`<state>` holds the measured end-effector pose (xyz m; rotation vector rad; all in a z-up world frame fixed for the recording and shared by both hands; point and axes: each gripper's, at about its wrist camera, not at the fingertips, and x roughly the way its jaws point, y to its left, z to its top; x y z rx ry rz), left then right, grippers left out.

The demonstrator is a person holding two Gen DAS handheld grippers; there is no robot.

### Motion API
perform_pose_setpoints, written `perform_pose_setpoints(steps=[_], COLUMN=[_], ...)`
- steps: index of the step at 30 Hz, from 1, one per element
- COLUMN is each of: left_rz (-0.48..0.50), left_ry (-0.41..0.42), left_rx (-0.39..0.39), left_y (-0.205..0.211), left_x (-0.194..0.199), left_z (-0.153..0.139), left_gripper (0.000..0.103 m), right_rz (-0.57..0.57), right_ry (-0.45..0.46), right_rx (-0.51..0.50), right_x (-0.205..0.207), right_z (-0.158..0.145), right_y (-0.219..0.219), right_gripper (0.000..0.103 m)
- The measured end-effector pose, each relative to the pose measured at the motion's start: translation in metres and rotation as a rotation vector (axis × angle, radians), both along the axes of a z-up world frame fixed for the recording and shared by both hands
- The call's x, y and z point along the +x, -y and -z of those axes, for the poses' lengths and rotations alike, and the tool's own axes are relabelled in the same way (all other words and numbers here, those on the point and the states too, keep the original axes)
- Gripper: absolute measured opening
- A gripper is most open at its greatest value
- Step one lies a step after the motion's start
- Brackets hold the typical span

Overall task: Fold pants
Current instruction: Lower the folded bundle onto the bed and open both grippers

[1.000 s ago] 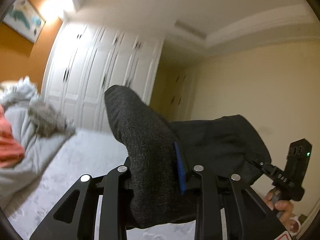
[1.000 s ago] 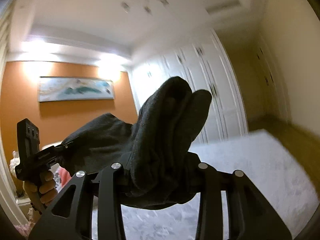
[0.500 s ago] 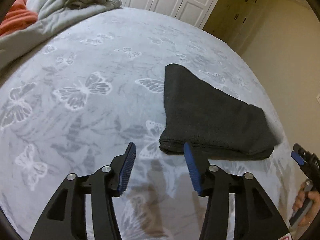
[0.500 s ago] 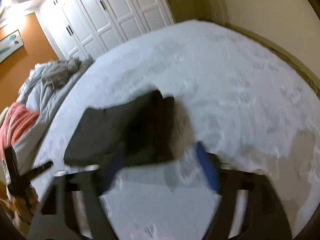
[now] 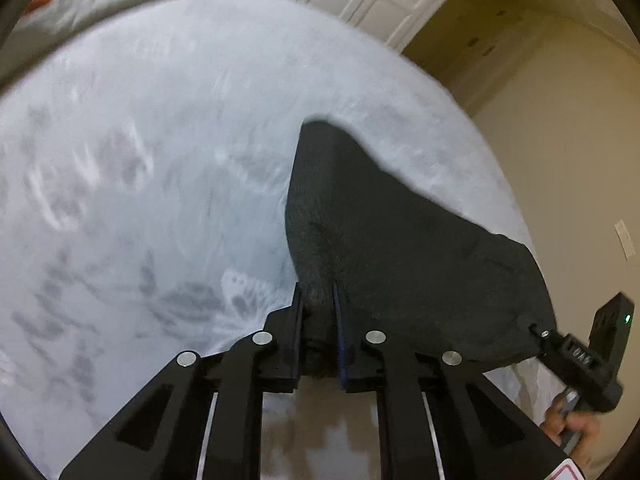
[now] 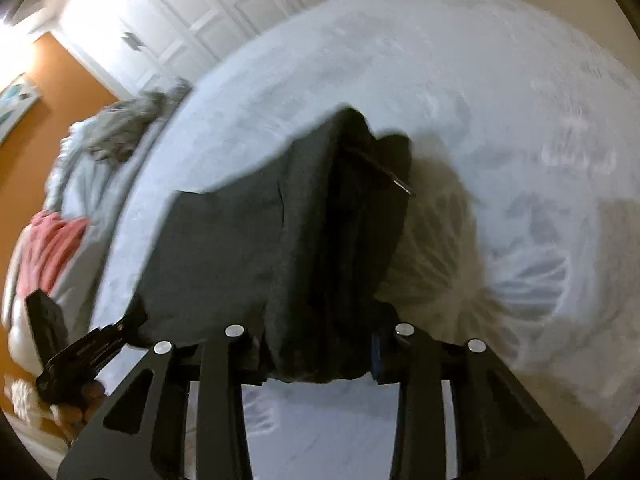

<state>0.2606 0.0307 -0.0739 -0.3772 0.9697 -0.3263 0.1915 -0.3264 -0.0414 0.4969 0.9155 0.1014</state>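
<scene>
the folded dark pants [image 5: 400, 240] were lain on the bed [image 5: 140, 140]. the left gripper [image 5: 316, 312] had just been closed and was clamped on one corner. the right gripper [image 6: 316, 344] had just been closed on the other.

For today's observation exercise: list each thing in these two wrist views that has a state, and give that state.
Pants: folded, on the bed, near edge gripped at two corners.
Left gripper: just closed, shut on pants.
Right gripper: just closed, shut on a thick bunch of pants.
Bed: cover spread flat.
Wardrobe doors: closed.
</scene>
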Motion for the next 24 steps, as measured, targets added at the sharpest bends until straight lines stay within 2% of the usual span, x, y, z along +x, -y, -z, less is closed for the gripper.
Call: perform_pose_setpoints(steps=[2, 3, 4, 5, 6, 7, 8, 11, 13, 14, 16, 17, 18, 19, 21, 24], left_rz=[0.009, 0.02, 0.032, 0.036, 0.041, 0.037, 0.029, 0.042, 0.04, 0.042, 0.042, 0.042, 0.041, 0.037, 0.035, 0.03], left_ry=[-0.03, -0.054, -0.072, -0.055, -0.002, 0.029, 0.076, 0.168, 0.221, 0.23, 0.235, 0.237, 0.237, 0.24, 0.25, 0.265], left_rx=[0.017, 0.052, 0.122, 0.208, 0.256, 0.286, 0.316, 0.339, 0.366, 0.374, 0.385, 0.386, 0.388, 0.39, 0.401, 0.414], left_y=[0.0, 0.004, 0.011, 0.018, 0.023, 0.025, 0.028, 0.033, 0.038, 0.04, 0.042, 0.042, 0.041, 0.039, 0.035, 0.03], left_x=[-0.002, 0.001, 0.003, -0.001, -0.011, -0.018, -0.031, -0.064, -0.085, -0.09, -0.102, -0.106, -0.109, -0.116, -0.122, -0.139], left_z=[0.0, 0.007, 0.016, 0.021, 0.017, 0.011, 0.001, -0.025, -0.04, -0.043, -0.05, -0.052, -0.055, -0.058, -0.06, -0.065], left_gripper=[0.011, 0.011, 0.014, 0.018, 0.018, 0.018, 0.018, 0.018, 0.018, 0.018, 0.018, 0.018, 0.018, 0.018, 0.018, 0.018], right_rz=[-0.018, -0.015, -0.006, 0.008, 0.025, 0.041, 0.064, 0.05, 0.019, -0.007, -0.007, 0.012, 0.012, 0.028, 0.087, 0.08], right_ry=[0.032, 0.015, -0.044, -0.084, -0.046, -0.042, -0.019, 0.109, 0.166, 0.166, 0.071, -0.04, -0.078, -0.063, -0.03, 0.079], right_rx=[-0.007, -0.049, -0.117, -0.146, -0.106, -0.105, -0.145, -0.28, -0.288, -0.278, -0.326, -0.37, -0.341, -0.283, -0.244, -0.292], right_x=[-0.01, -0.009, -0.007, -0.007, -0.016, -0.022, -0.033, -0.064, -0.072, -0.07, -0.054, -0.038, -0.036, -0.041, -0.06, -0.105], right_z=[-0.006, 0.001, 0.018, 0.029, 0.028, 0.021, 0.007, -0.036, -0.051, -0.051, -0.027, 0.001, 0.015, 0.015, -0.01, -0.058], right_y=[0.007, 0.01, 0.013, 0.016, 0.021, 0.022, 0.018, -0.011, -0.026, -0.032, -0.033, -0.028, -0.021, -0.013, -0.007, -0.014], right_gripper=[0.038, 0.049, 0.057, 0.057, 0.057, 0.055, 0.053, 0.048, 0.042, 0.038, 0.032, 0.035, 0.036, 0.036, 0.036, 0.036])
